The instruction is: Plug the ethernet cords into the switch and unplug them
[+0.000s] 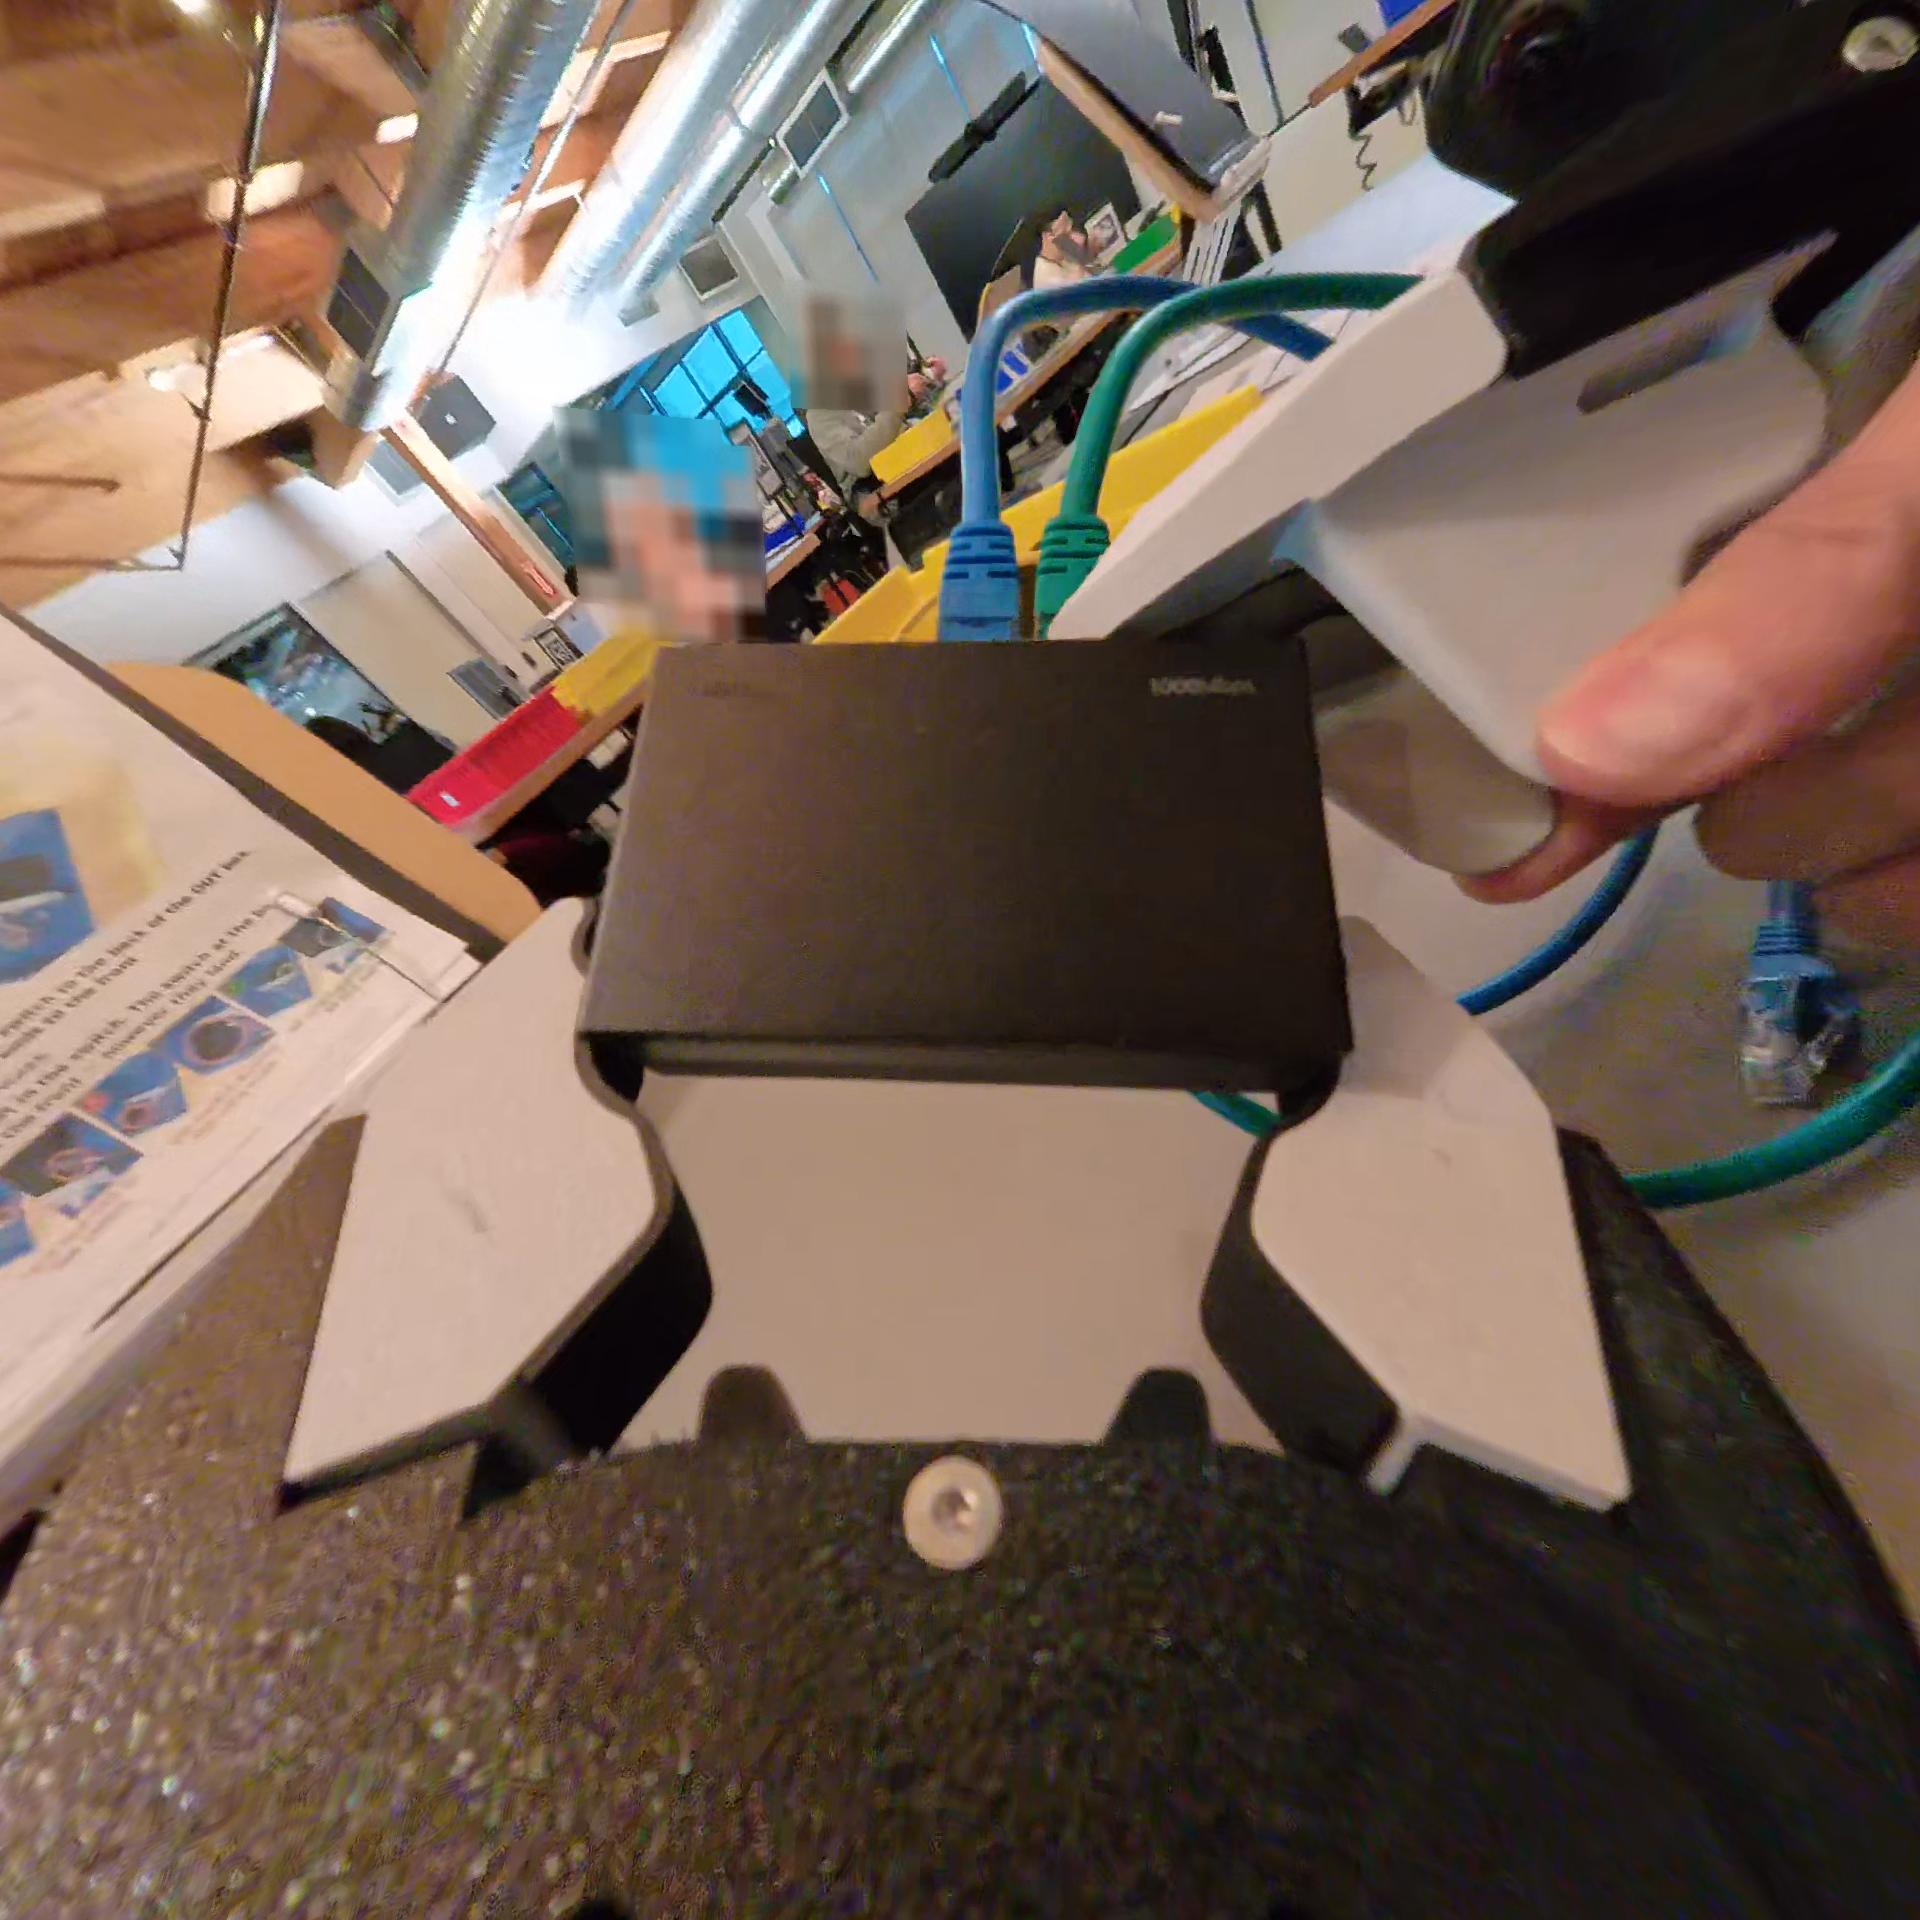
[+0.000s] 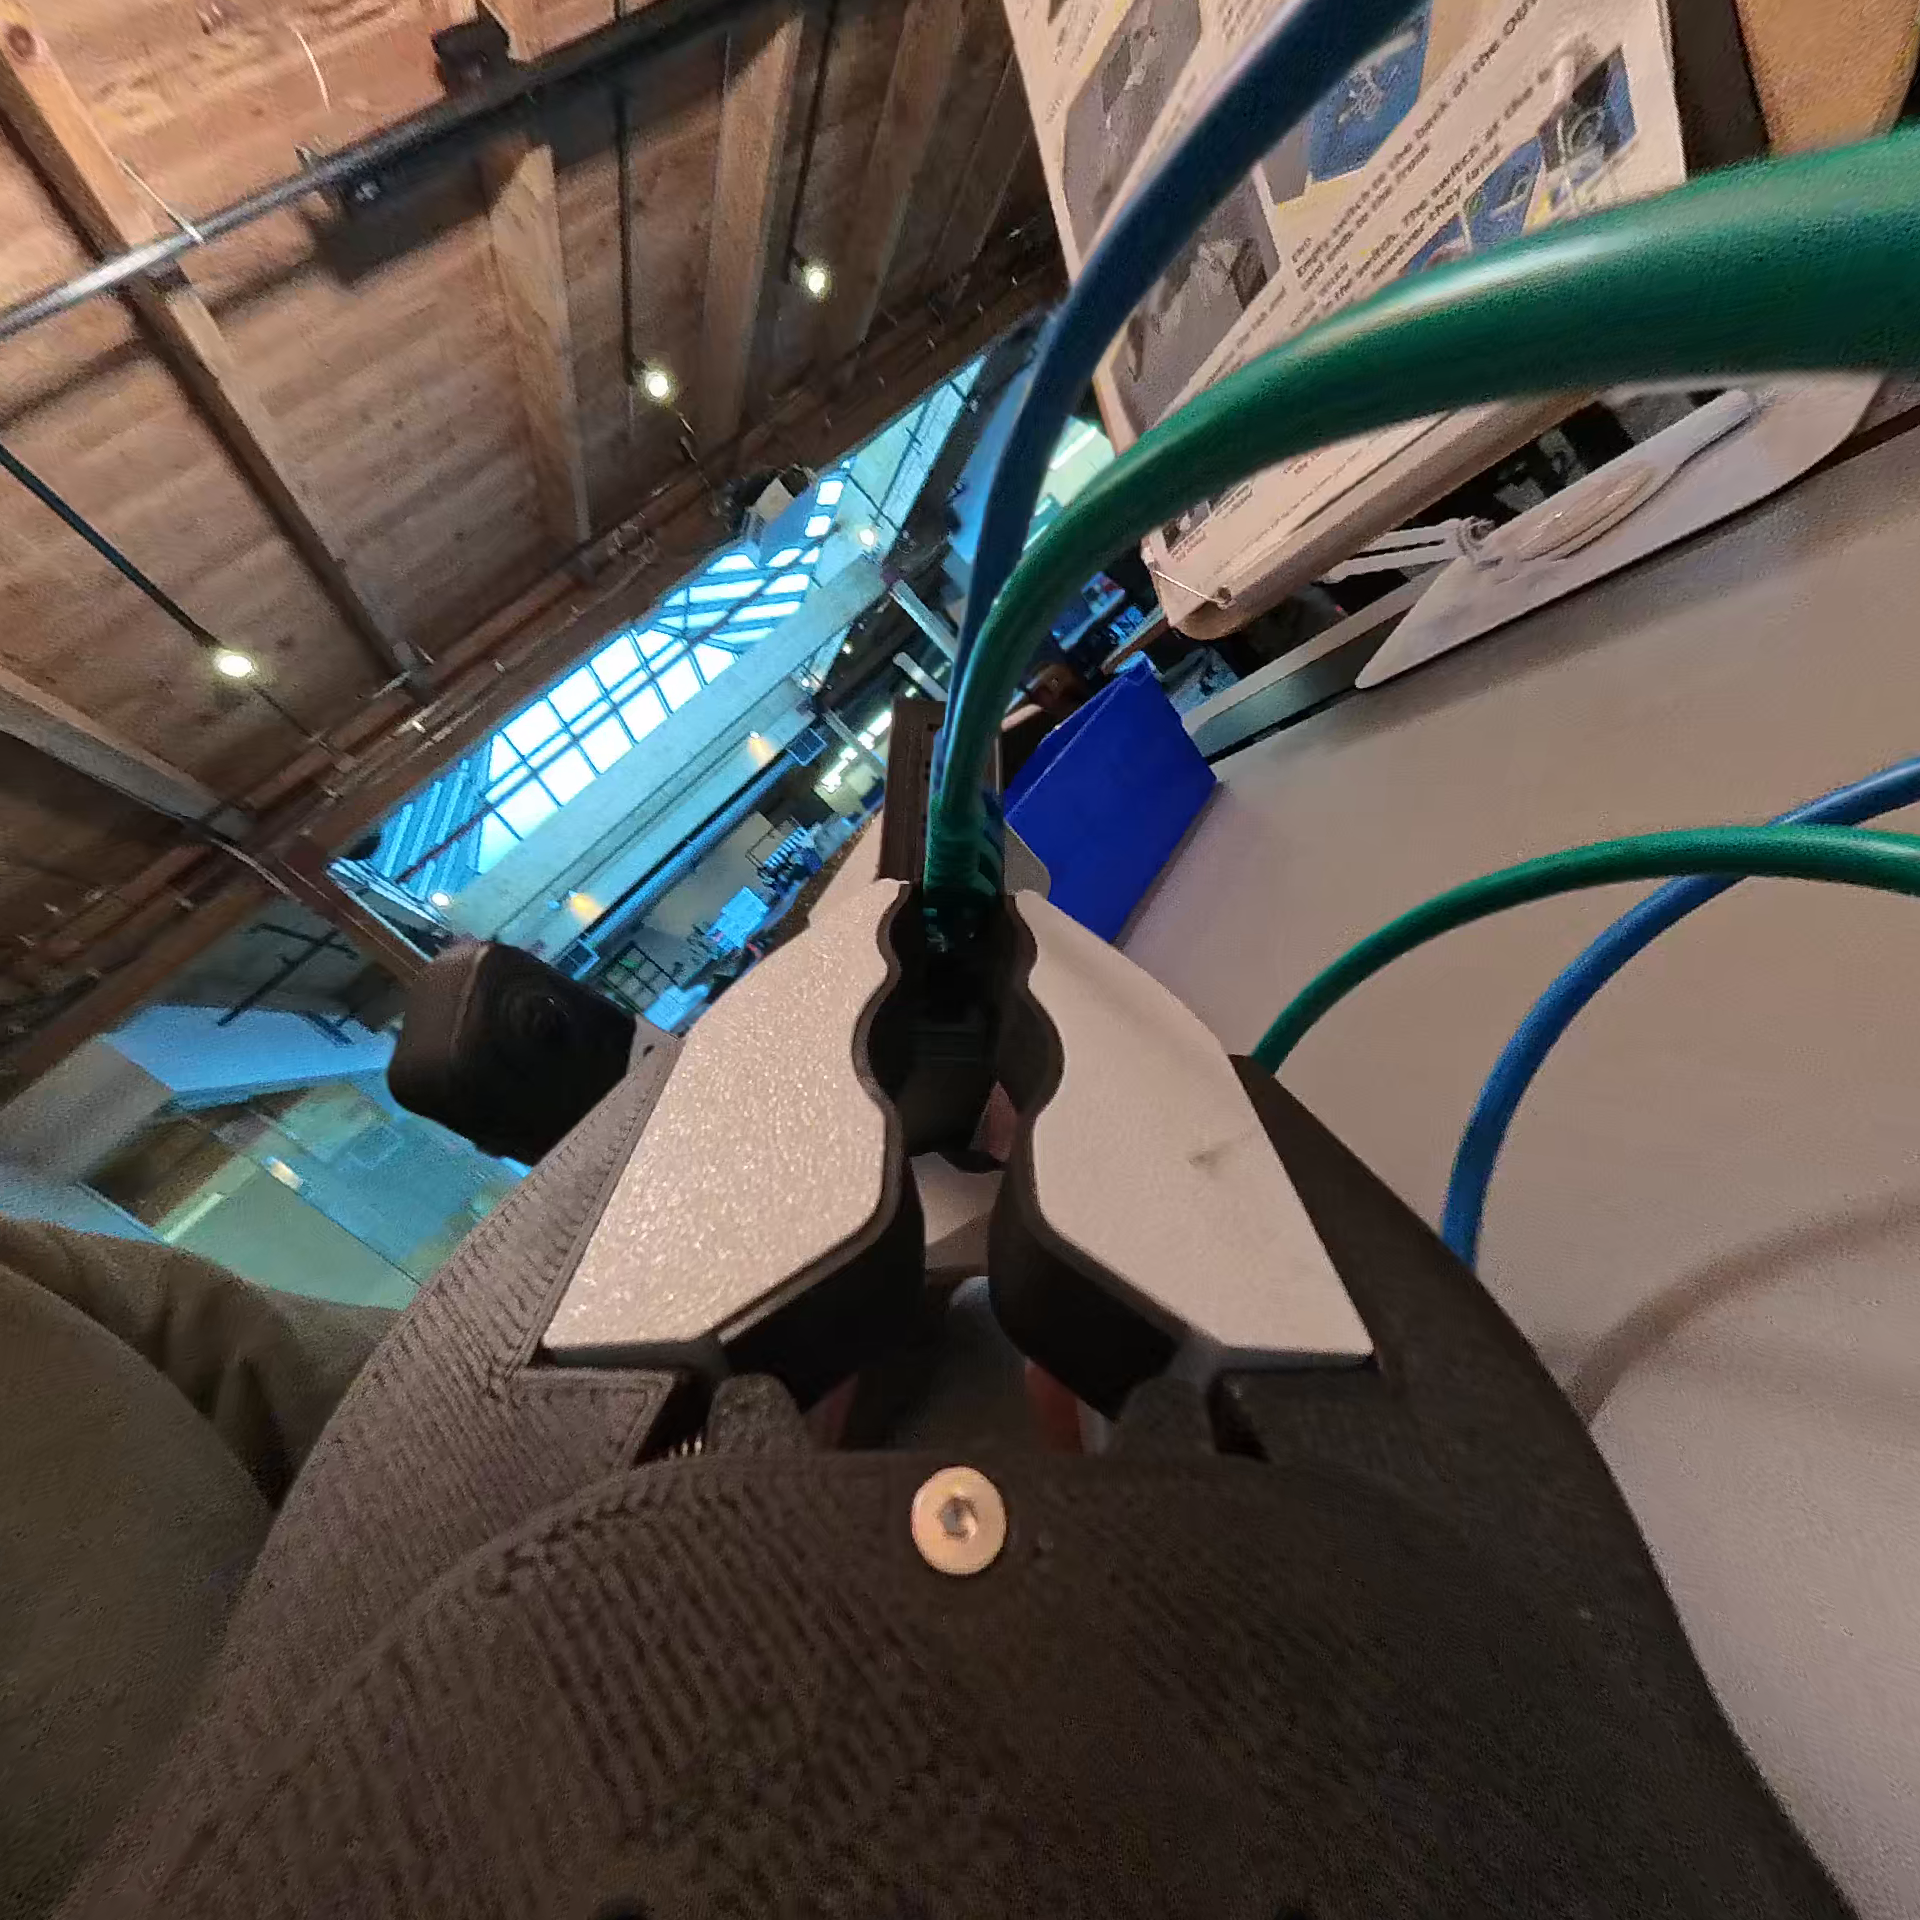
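In the left wrist view my left gripper (image 1: pixel 966 945) is shut on the black switch (image 1: pixel 966 842), gripping its two sides near the rear edge. A blue cord plug (image 1: pixel 977 582) and a green cord plug (image 1: pixel 1070 566) sit in the switch's far side. The right gripper (image 1: pixel 1403 468), held by a hand (image 1: pixel 1714 675), reaches in from the right beside the green plug. In the right wrist view my right gripper (image 2: pixel 958 914) is closed around the green plug (image 2: pixel 958 862). The green cord (image 2: pixel 1351 364) and blue cord (image 2: pixel 1049 395) arch upward. The ports are hidden.
A loose blue plug (image 1: pixel 1792 997) lies on the grey table (image 2: pixel 1558 831) at right. A board with an instruction sheet (image 1: pixel 156 987) stands at left. Yellow bins (image 1: pixel 1143 457), a red bin (image 1: pixel 499 758) and a blue bin (image 2: pixel 1101 800) stand behind. People sit in the background.
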Demonstrator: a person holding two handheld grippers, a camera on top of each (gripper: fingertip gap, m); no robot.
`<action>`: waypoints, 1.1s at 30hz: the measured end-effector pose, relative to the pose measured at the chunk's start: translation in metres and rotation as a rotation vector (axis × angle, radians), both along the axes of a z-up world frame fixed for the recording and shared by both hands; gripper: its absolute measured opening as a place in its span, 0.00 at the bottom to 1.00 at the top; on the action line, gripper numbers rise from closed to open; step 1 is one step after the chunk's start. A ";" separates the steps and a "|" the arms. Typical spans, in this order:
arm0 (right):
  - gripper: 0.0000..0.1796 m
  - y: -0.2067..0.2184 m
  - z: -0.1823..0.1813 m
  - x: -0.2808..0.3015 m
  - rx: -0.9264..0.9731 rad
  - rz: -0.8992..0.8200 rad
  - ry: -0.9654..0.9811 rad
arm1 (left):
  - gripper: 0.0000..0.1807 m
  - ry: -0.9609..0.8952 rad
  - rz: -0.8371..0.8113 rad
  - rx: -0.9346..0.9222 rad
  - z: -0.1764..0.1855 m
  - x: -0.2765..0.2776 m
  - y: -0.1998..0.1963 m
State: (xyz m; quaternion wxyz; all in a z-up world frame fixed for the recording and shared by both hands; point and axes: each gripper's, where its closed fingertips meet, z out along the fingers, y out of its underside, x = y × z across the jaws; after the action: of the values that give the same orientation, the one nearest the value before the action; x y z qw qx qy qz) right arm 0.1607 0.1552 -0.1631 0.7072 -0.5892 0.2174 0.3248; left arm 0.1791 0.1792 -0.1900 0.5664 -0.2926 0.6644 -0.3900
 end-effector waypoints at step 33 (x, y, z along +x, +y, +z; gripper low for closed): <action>0.11 -0.011 -0.010 0.004 -0.270 -0.044 -0.349 | 0.67 0.160 -0.133 -0.135 -0.017 0.001 -0.009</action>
State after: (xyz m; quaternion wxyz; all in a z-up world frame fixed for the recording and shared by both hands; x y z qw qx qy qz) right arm 0.1643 0.1441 -0.1730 0.6559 -0.7208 0.1460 0.1704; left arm 0.1800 0.1704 -0.2072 0.4636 -0.3155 0.6977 -0.4458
